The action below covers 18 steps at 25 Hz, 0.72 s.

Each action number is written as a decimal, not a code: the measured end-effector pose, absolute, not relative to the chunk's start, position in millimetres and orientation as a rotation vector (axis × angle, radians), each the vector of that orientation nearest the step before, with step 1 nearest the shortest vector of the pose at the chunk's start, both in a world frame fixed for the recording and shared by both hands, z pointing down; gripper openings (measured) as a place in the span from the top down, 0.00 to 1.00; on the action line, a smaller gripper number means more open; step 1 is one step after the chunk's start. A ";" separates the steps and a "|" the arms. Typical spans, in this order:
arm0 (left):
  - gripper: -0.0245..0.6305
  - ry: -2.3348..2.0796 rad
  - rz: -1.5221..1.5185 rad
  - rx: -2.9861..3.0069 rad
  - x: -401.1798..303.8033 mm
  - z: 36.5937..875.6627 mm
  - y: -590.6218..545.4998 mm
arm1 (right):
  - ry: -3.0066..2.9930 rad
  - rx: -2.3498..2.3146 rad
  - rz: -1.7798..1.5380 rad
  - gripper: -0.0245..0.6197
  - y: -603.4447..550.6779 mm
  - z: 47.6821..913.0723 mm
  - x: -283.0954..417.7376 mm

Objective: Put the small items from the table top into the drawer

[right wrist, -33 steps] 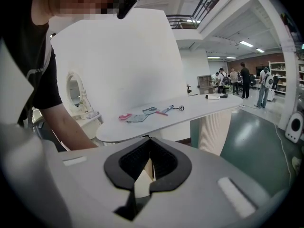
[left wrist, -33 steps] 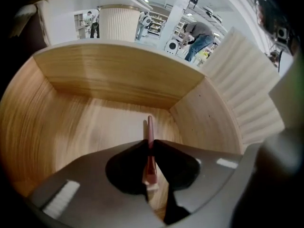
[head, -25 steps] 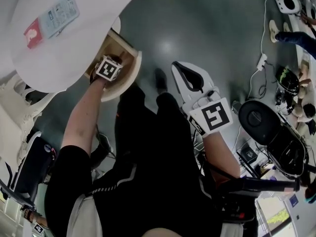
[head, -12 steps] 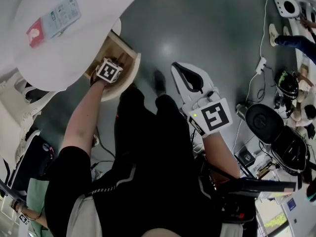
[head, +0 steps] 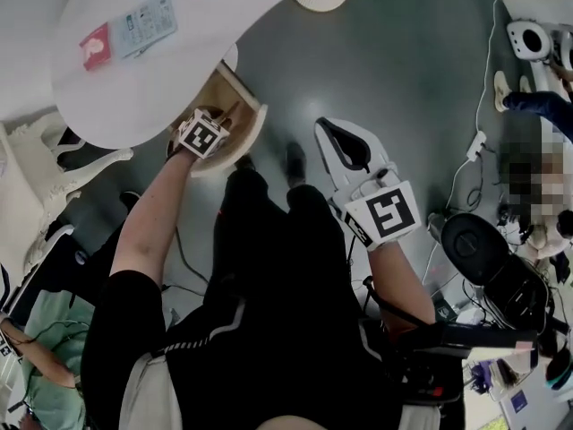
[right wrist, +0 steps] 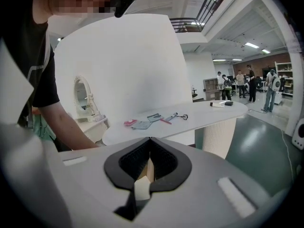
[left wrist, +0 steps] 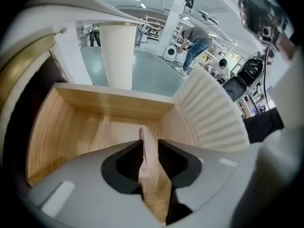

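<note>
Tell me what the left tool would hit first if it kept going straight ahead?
Probably the wooden bottom of the open drawer: the left tool points down into it. Its jaws have just been closing, a thin pink item edge-on between them; depth unclear.

- The bench [head: 134, 83] is plain white, and its column [left wrist: 116, 56] is white with fine vertical ribs.
- The drawer [left wrist: 71, 122] is pale honey wood inside with a soft grain. Its curved front [left wrist: 213, 113] is white and ribbed like the column.
- A thin card [left wrist: 142, 151], seen edge-on over the drawer, is pale pink.
- On the bench lie a red card [head: 95, 46] and a pale blue packet [head: 148, 27].
- The right gripper [head: 328, 131] is white with black pads, and its cube [head: 385, 215] bears a black-and-white square marker.
- The floor [head: 394, 61] is a glossy dark grey-green.
- The person's clothing [head: 286, 267] is black with thin white lines.
</note>
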<state>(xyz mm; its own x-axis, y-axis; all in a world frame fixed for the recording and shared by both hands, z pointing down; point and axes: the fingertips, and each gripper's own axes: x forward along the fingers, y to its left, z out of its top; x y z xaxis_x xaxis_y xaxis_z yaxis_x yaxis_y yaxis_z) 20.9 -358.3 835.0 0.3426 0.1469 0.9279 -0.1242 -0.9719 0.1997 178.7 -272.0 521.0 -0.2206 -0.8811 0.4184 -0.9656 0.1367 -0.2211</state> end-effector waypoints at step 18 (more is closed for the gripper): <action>0.96 -0.398 1.279 2.571 19.3 668.1 -342.8 | -2.453 1.712 0.465 0.96 -271.9 452.5 158.1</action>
<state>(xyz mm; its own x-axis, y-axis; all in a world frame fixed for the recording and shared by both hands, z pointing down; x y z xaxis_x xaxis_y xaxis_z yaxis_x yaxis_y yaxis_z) 19.3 -342.8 668.1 0.5794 -0.1341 0.8039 -0.3457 -0.9337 0.0935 158.1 -271.9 452.5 -0.3559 -0.8959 0.2659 -0.9311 0.3155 -0.1832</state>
